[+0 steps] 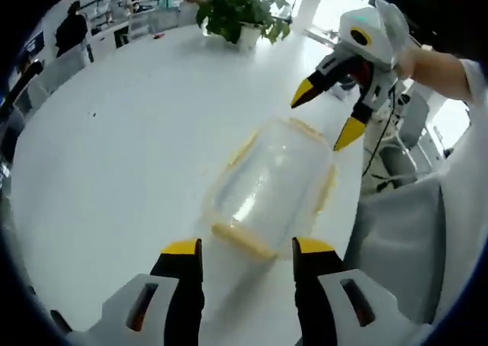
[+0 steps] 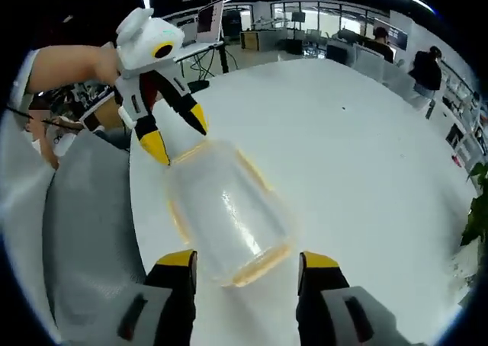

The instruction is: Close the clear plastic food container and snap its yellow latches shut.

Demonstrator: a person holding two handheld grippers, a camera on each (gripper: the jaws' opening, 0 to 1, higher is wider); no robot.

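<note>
A clear plastic food container with its lid on lies on the white table, yellow latches along its edges. My left gripper stands open just short of its near end. The right gripper hovers open over the container's far end, jaws pointing down. In the right gripper view the same container lies between my right gripper, open at its near end, and the left gripper, open above the far end.
A potted plant stands at the table's far edge. The container lies close to the table edge beside a person in grey clothing. Chairs and people sit at desks in the background.
</note>
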